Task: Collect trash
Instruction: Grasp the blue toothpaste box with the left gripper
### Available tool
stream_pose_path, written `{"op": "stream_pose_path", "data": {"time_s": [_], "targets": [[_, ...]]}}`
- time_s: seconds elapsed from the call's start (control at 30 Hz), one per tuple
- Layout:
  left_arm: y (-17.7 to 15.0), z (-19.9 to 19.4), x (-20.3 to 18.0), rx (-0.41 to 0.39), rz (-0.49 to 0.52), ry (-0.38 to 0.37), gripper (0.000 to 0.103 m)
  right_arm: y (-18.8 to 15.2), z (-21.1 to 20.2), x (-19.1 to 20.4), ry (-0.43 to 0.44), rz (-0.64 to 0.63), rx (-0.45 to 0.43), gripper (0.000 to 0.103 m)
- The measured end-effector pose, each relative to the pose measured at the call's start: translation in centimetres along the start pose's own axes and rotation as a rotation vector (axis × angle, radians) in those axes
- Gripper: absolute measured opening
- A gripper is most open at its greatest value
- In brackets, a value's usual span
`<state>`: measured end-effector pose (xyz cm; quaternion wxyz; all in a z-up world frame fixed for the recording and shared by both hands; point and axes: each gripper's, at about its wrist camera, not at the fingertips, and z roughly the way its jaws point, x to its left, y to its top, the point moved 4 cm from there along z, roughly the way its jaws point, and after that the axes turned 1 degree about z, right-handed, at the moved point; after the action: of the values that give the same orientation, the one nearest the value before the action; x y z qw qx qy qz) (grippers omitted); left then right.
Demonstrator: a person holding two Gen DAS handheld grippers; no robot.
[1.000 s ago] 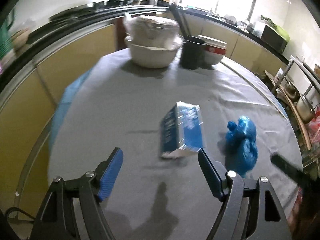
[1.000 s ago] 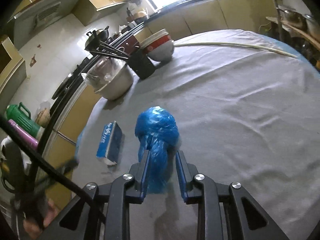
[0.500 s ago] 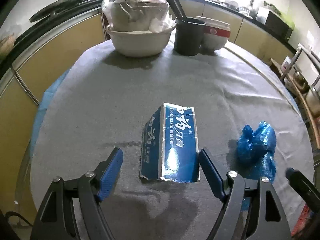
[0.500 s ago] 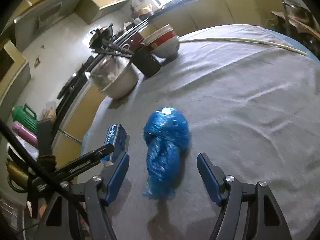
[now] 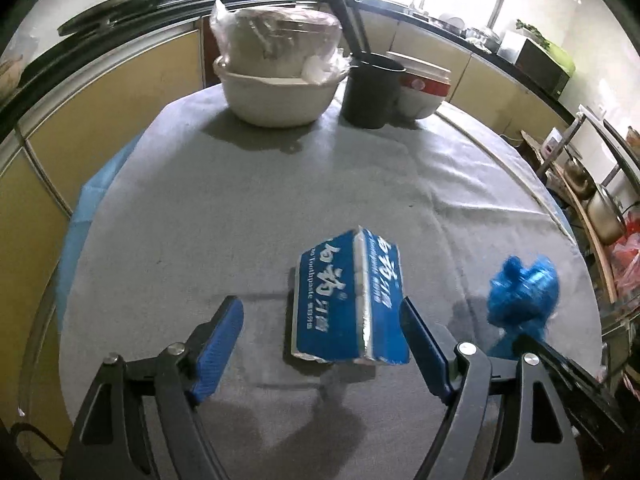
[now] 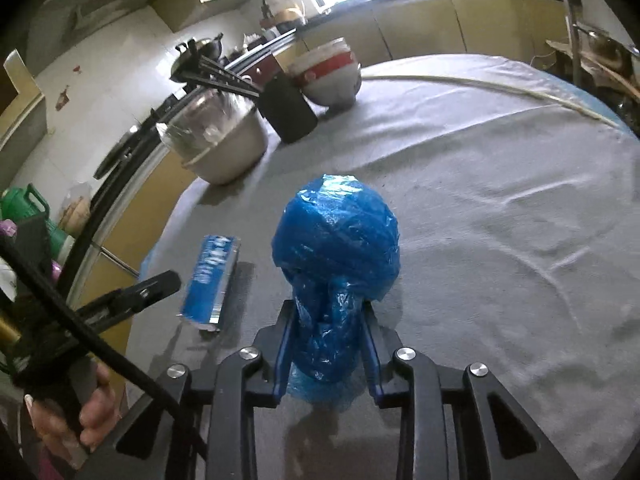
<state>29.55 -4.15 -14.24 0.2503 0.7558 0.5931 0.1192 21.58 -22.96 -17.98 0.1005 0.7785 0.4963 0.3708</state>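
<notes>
Ahead of me the grey table (image 5: 248, 216) lies bare up to its far edge, where a wrapped basin (image 5: 278, 76), a black cup (image 5: 372, 90) with chopsticks and a red-banded bowl (image 5: 424, 90) block passage. Nearer, the toothpaste box (image 5: 348, 300) and blue bag (image 6: 336, 240) stand apart, with a passable lane between.

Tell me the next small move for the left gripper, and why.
Probably close the left gripper on the toothpaste box: its jaws stand open with the box between them, one pad beside its right edge. The right gripper, jaws just closed, already pinches the blue bag.
</notes>
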Motion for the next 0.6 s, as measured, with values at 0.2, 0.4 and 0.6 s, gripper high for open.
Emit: {"op": "stream_pose_path", "data": {"time_s": [0.2,0.4,0.6], "targets": [[0.3,0.6,-2.4,0.012,0.005,0.018,0.081,-1.2,-4.0,-1.7,-0.03,-0.02,-0.051,0.032],[0.2,2.5,-1.9,0.064,-0.031,0.047,0.081,-2.7,-6.6,-3.8,-0.036,-0.009,-0.072,0.032],[-1.2,4.8,-3.4,0.124,-0.003,0.017,0.081,-4.1,-6.3,-4.9,-0.033,0.008,-0.05,0.032]]}}
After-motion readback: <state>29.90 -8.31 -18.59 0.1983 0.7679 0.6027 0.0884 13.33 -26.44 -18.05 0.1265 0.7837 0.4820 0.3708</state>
